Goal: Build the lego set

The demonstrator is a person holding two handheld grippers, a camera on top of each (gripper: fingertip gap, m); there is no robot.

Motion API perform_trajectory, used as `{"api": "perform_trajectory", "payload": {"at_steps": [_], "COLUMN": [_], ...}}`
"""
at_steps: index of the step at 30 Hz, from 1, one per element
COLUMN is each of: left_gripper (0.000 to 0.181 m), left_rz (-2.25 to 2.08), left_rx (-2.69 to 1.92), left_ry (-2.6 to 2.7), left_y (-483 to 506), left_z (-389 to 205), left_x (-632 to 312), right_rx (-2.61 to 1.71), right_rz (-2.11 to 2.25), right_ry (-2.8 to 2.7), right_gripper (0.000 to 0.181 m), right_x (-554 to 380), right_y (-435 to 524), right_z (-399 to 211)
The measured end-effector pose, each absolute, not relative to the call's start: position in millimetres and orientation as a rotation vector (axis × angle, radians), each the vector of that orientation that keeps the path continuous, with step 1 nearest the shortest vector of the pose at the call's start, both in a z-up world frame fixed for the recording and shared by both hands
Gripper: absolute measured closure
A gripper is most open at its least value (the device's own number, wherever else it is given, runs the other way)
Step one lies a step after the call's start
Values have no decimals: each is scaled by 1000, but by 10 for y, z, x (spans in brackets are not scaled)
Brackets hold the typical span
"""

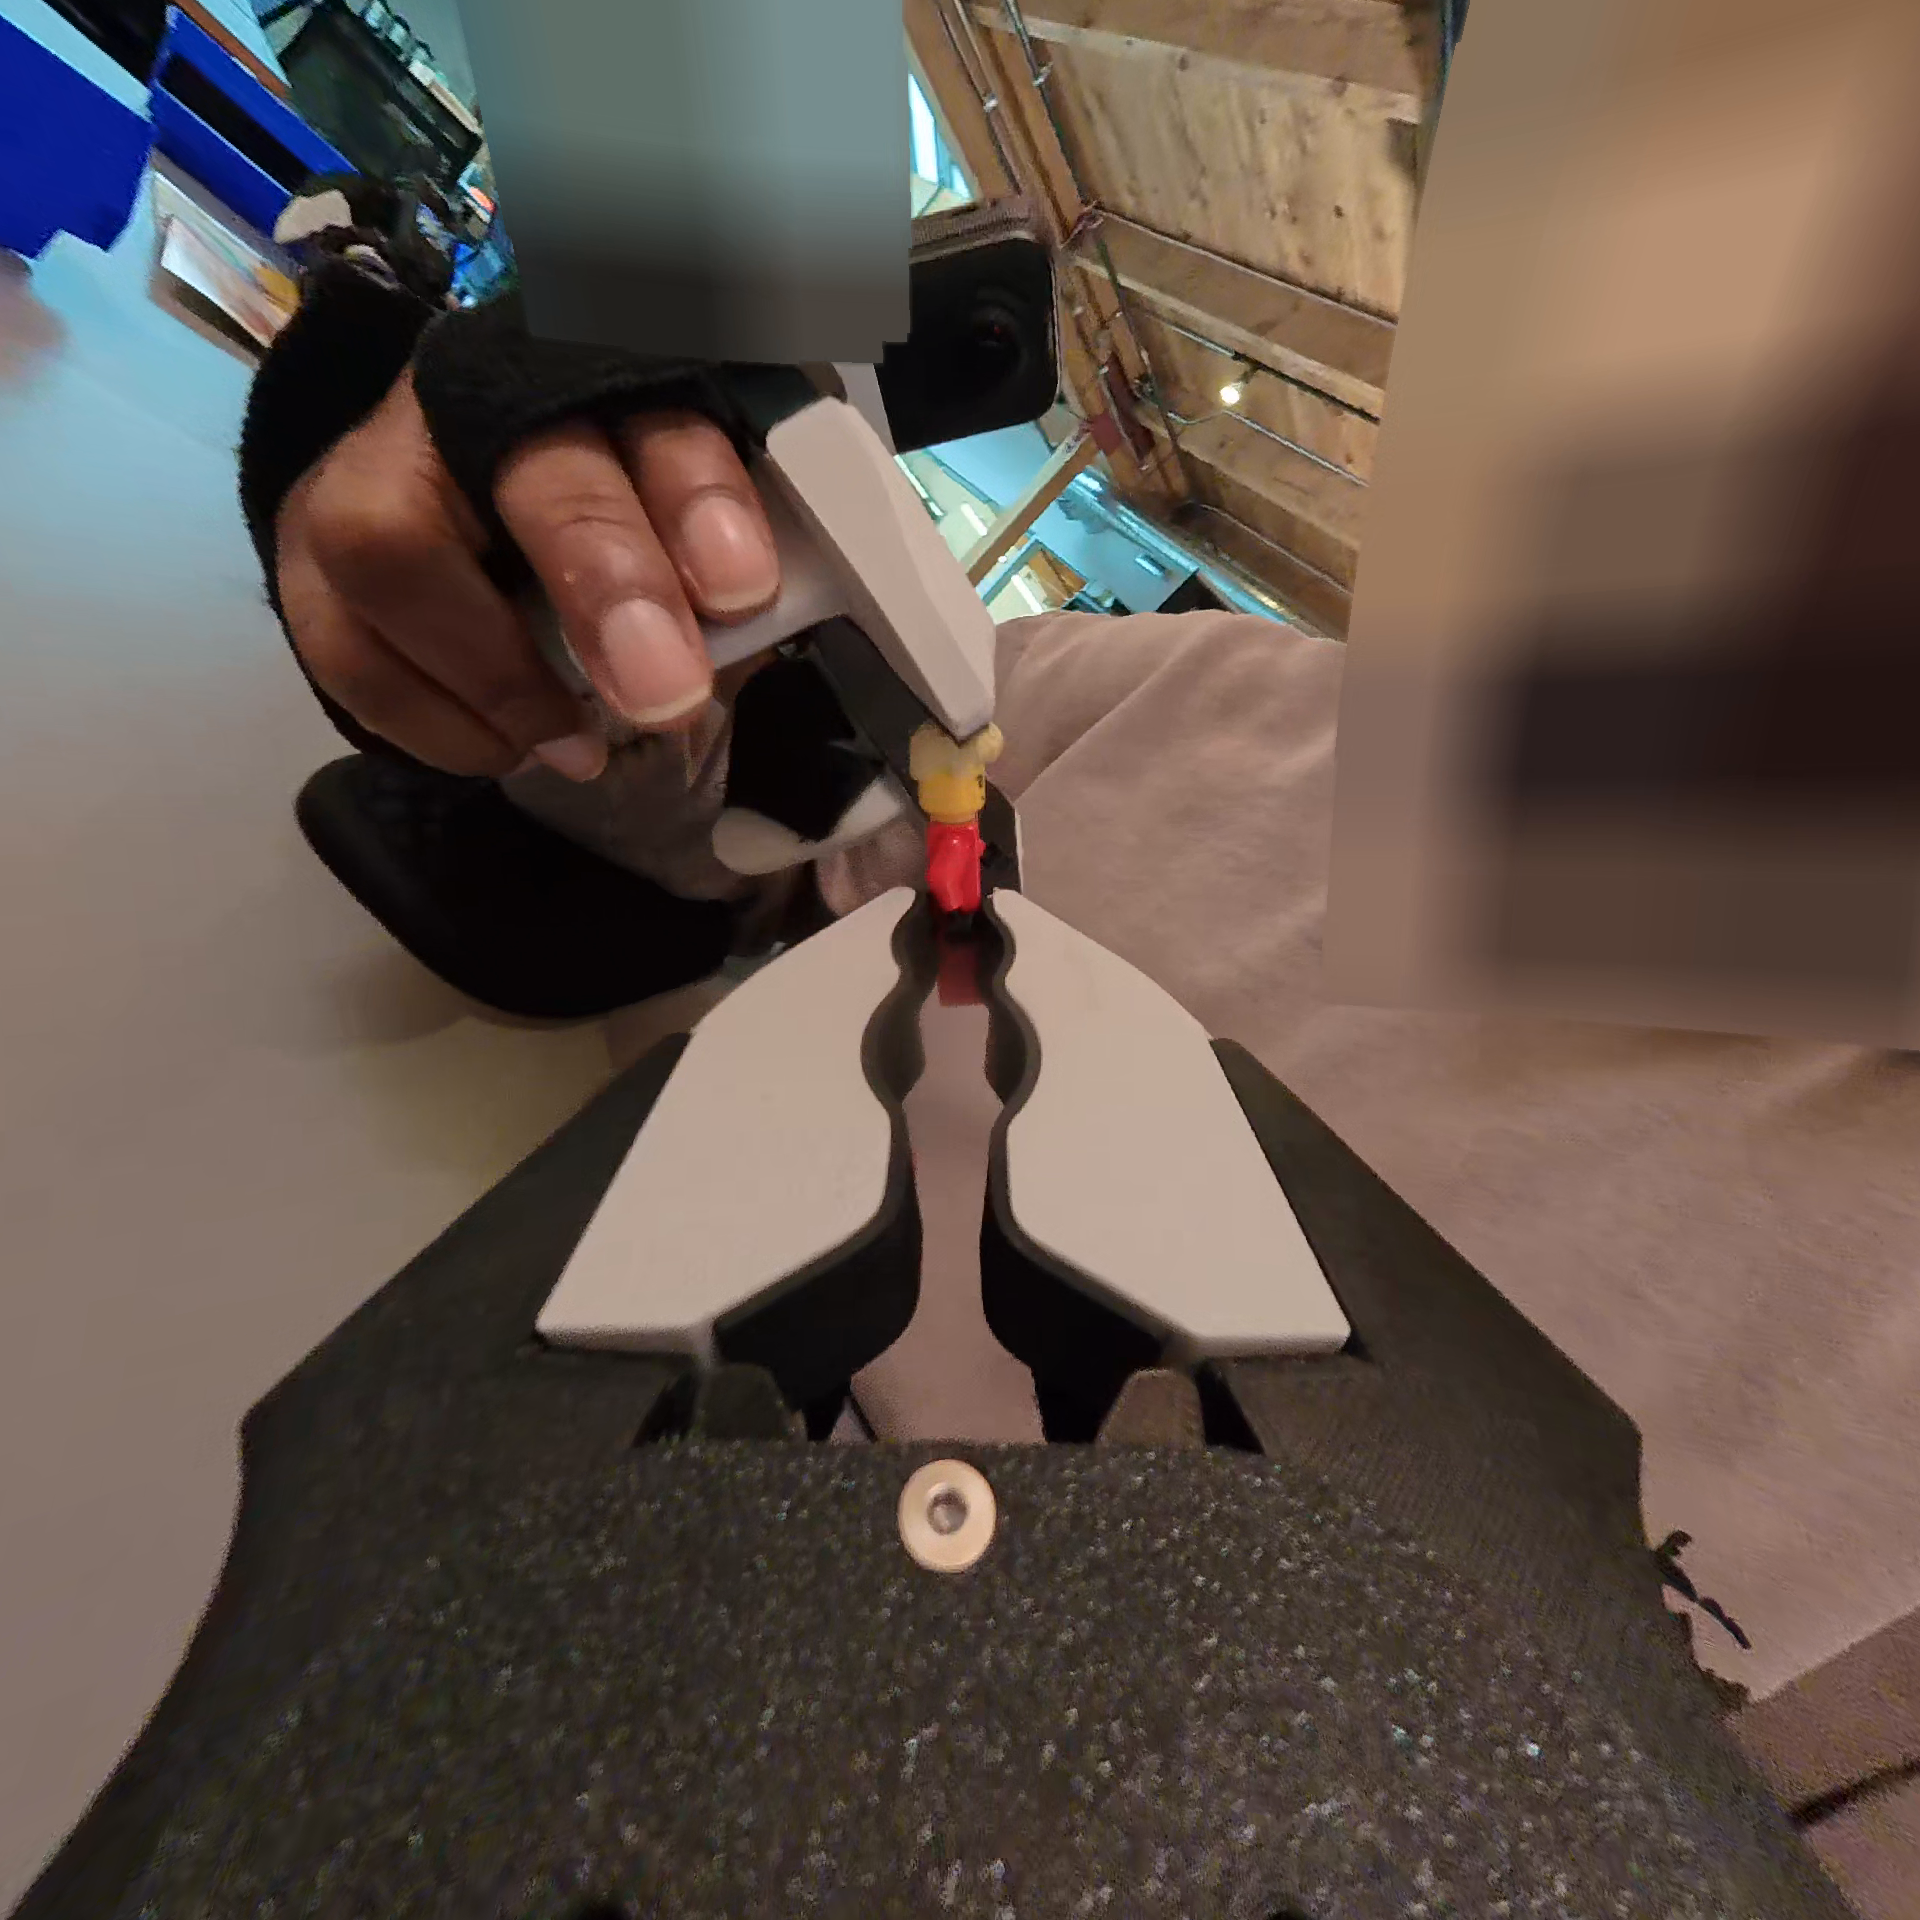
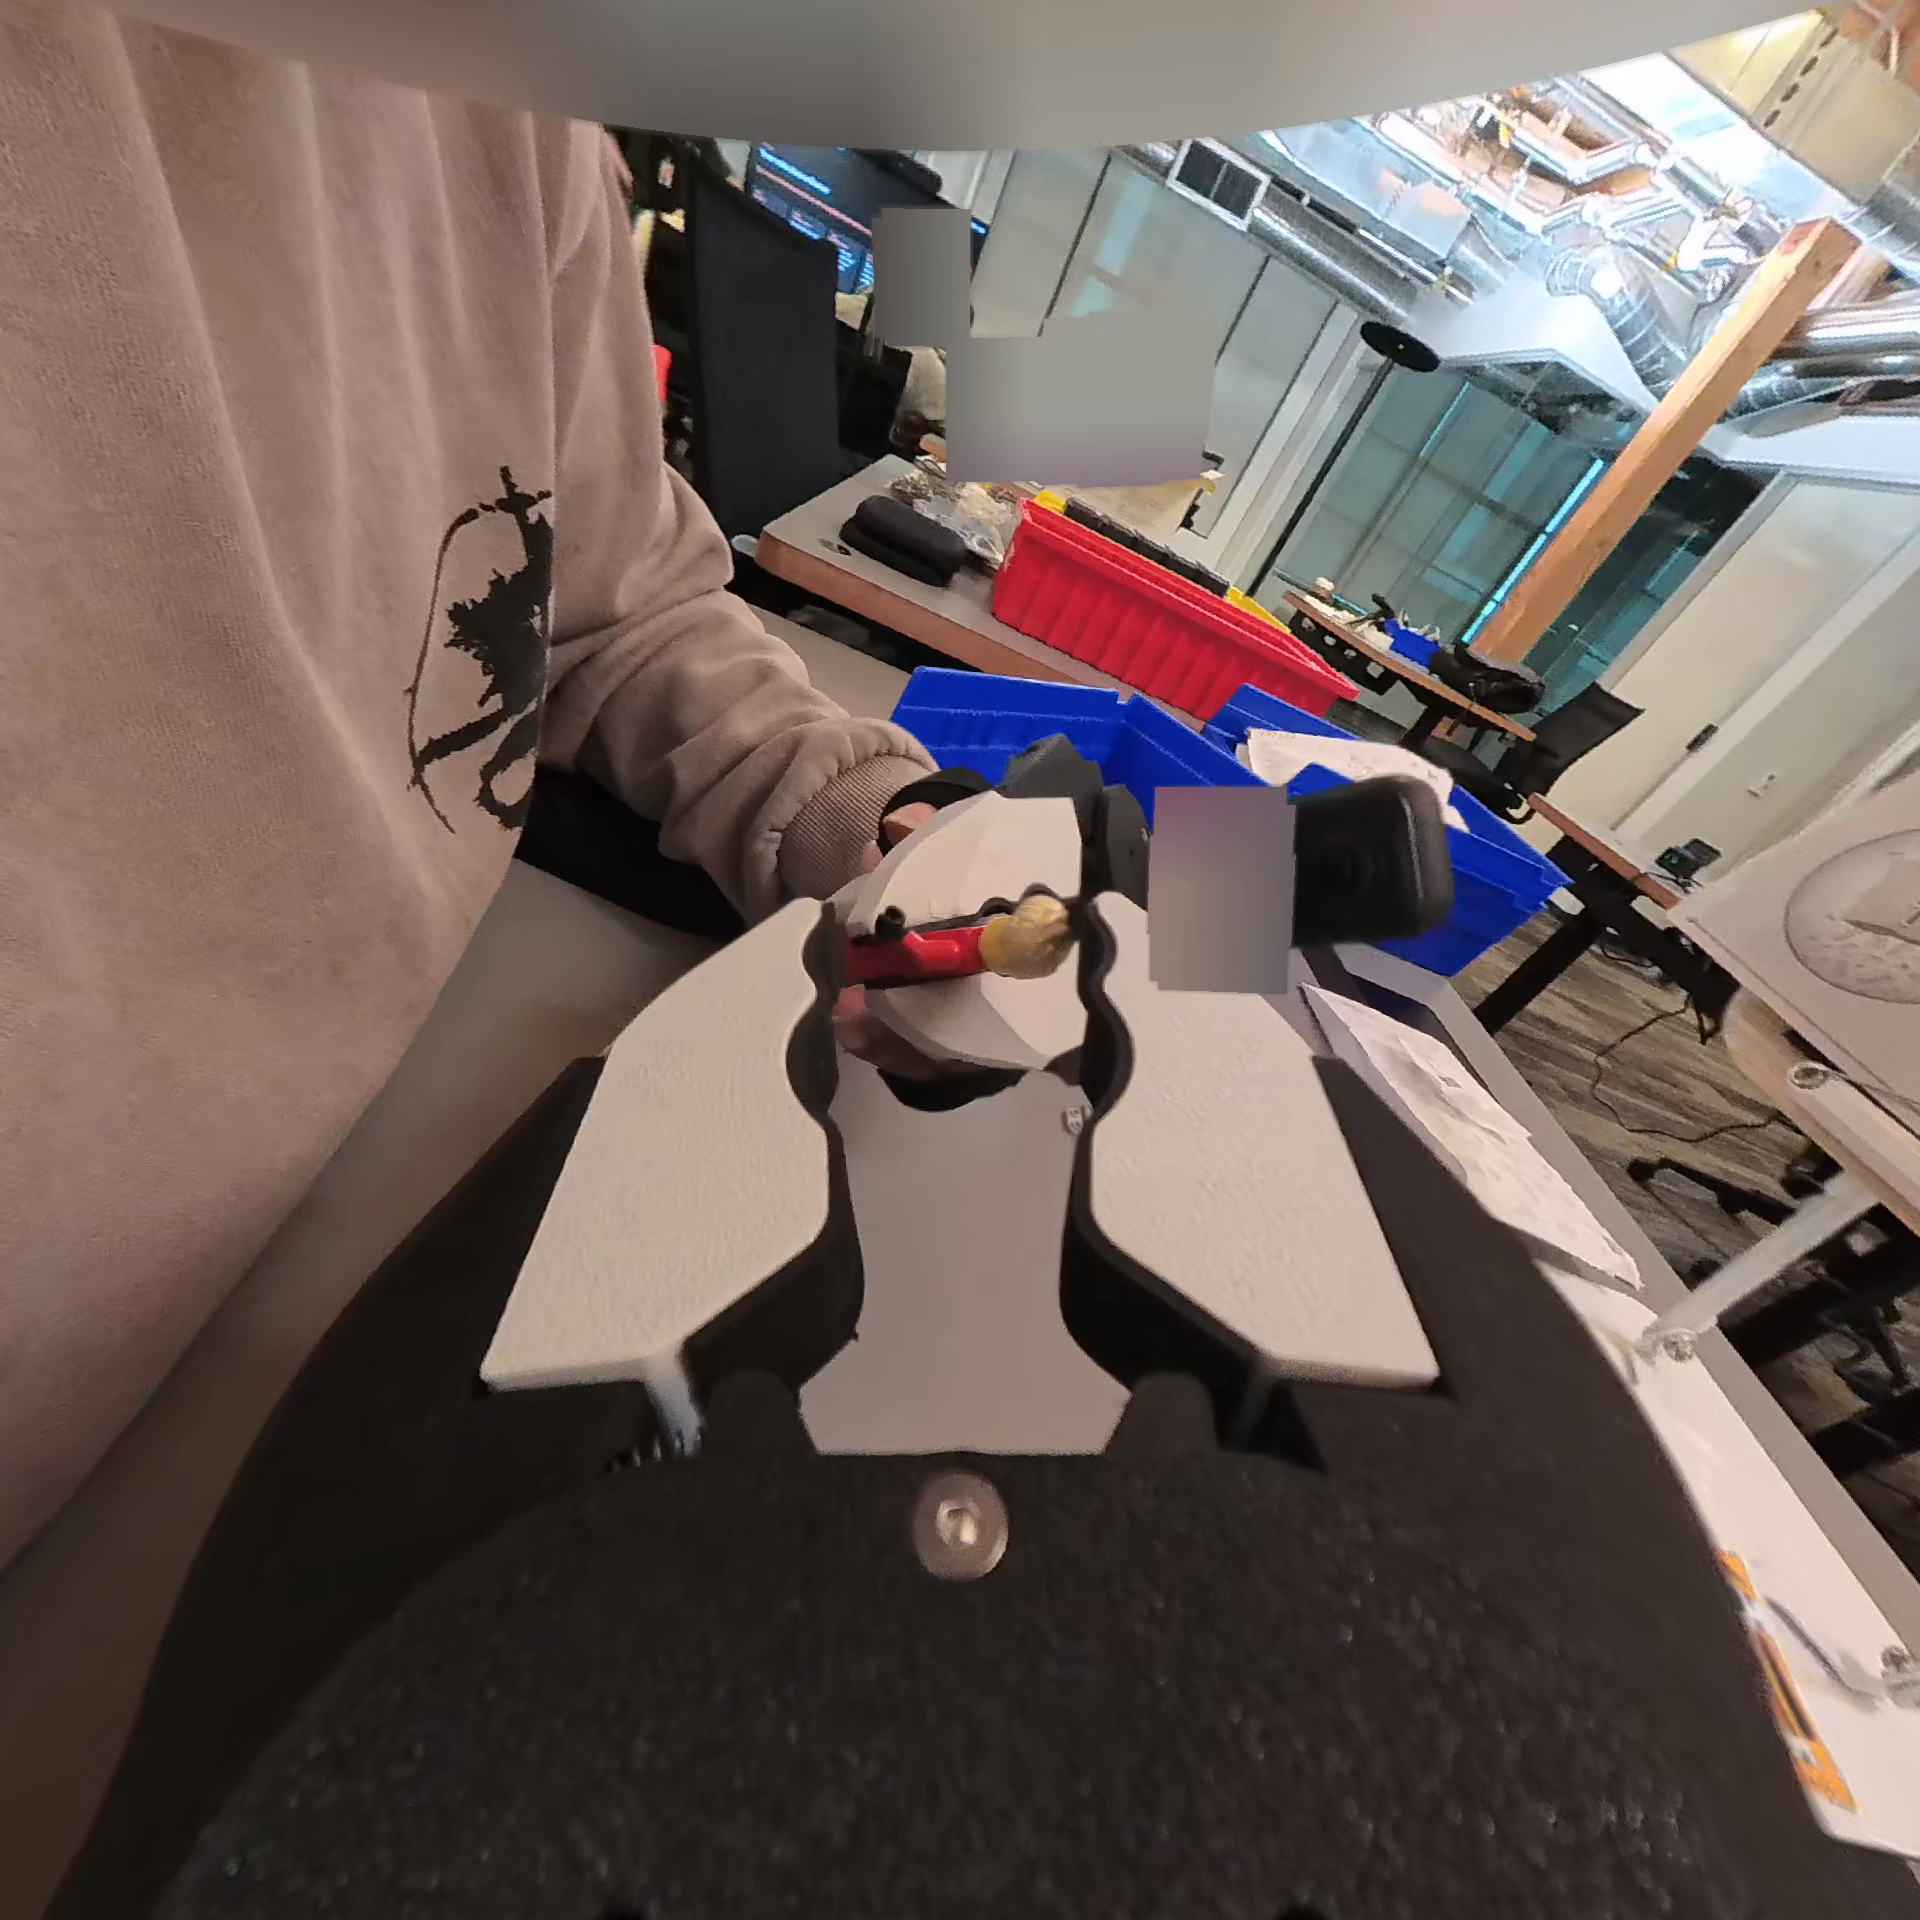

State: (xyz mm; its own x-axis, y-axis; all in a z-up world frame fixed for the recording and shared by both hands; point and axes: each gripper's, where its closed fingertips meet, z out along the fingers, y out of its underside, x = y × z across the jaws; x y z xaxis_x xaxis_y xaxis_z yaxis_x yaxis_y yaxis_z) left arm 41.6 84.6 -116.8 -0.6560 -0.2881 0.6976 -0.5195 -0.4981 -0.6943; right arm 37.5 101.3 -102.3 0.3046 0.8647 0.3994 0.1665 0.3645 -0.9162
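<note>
- The person's beige sweatshirt [image 2: 260, 520] fills the backdrop in both views, so the work is being done in the air close to the chest, not over a table.
- Blue bins [image 2: 1164, 738] and a red bin [image 2: 1143, 613] sit on tables well behind the work.
- The left gripper [image 1: 951, 914] has its jaws drawn narrow, pinching the lower end of the minifigure [image 1: 954, 842], seemingly at the legs, though the tips hide the exact contact.
- The right gripper [image 2: 956, 945] has its jaws part-way apart, spanning the minifigure lengthwise: one tip is at the pale hair piece [image 2: 1034, 940], the other near the feet. Whether it is truly clamped I cannot tell.
- The minifigure, red torso and yellow head, is thus suspended between the two tools, just touching both.
- Likely risk: pressing on the hair piece off-axis could pop the head or hair sideways, or lever the figure out of the left pinch.
- With no surface visible below, a dropped piece would fall into the lap or onto the floor.
</note>
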Motion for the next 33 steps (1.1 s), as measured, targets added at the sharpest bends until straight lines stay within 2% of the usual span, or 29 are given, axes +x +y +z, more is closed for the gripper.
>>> {"api": "perform_trajectory", "payload": {"at_steps": [7, 15, 33], "left_gripper": [174, 174, 175], "left_rz": [2287, 2251, 2295], "left_rx": [1346, 1569, 1453], "left_ry": [-1550, -1633, -1463], "left_y": [955, 1134, 1070], "left_z": [-1232, -1366, -1201], "left_x": [471, 573, 528], "right_rx": [-1150, -1261, -1173], "right_rz": [578, 436, 345], "right_ry": [-1137, -1180, -1158], "right_gripper": [134, 134, 137], "right_x": [464, 469, 431], "right_y": [1116, 1273, 1269], "right_z": [-979, -1199, -1130]}}
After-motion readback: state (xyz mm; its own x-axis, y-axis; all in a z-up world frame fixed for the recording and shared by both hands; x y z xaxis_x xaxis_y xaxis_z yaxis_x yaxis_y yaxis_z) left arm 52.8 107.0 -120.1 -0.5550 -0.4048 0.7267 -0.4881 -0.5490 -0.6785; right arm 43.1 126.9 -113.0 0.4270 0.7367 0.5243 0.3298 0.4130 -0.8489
